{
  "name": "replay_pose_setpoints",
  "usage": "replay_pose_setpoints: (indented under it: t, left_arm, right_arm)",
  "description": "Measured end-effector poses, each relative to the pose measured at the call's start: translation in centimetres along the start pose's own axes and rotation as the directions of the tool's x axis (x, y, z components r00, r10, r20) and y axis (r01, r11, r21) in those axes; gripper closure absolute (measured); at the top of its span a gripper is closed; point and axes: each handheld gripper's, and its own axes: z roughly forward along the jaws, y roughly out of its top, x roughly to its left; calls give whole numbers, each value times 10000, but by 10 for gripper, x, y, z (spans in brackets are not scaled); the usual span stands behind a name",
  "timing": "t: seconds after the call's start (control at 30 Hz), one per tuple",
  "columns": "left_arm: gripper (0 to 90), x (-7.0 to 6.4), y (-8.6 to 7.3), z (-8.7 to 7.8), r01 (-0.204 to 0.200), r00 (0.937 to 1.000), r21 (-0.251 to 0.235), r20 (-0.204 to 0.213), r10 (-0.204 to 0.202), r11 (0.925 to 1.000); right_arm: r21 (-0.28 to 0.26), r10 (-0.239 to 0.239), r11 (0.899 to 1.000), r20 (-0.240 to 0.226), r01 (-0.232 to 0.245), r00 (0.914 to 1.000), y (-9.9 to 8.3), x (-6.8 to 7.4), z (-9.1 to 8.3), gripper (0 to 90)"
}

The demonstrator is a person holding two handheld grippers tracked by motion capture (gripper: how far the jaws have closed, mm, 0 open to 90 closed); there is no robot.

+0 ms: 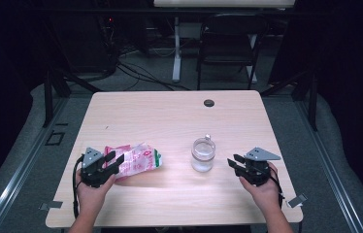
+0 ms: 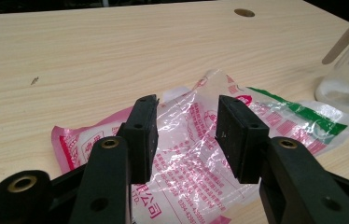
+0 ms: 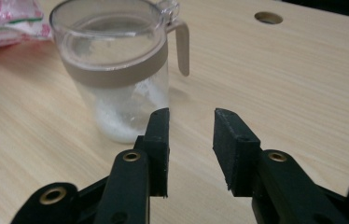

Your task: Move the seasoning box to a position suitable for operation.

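both black two-jaw grippers sit low at the near edge of the pale wooden table [image 1: 170,111], one in each of the person's hands. left gripper [image 1: 109,164] hovers over the near end of one crinkled clear plastic packet printed in pink, with a green stripe [image 1: 138,161]; in the left gripper view its jaws stand apart with the packet [image 2: 196,140] lying flat on the wood between and beyond them, and i can't tell whether the pads touch the film (the plastic looks rumpled but not pinched). right gripper [image 1: 234,162] is held just beside one small clear glass jar with a beige band and a beige handle [image 1: 203,154], a layer of white grains in its bottom. in the right gripper view its jaws are also parted, nothing between them but bare tabletop, and the jar [image 3: 116,70] stands upright just past the left fingertip, close but apart from it. the jar's handle points away from the packet, toward the far right of the table.

count of things on the top: one packet at the left, one jar right of centre, the two well apart from each other. one round dark cable hole [image 1: 209,103] is in the table near its far edge. behind the table stands one dark folding chair [image 1: 228,46] on the grey floor, beside a white desk leg [image 1: 176,48].
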Motion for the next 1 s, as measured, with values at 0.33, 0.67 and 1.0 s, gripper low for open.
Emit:
replay_pose_setpoints:
  t: [0.33,0.67,1.0]
  left_arm:
    - [618,2,-7,-4,220,9997,94,52,-221,9997]
    - [662,6,-15,-26,238,9988,-53,-434,-240,9997]
    - [688,15,-23,-39,557,9947,-43,-858,-558,9984]
  right_arm:
    - [-52,324,9995,-368,-326,9988,1,-10,12,709]
    - [332,-312,9989,-695,336,9971,14,0,40,728]
    - [468,308,9986,-1084,-259,9936,20,-6,60,816]
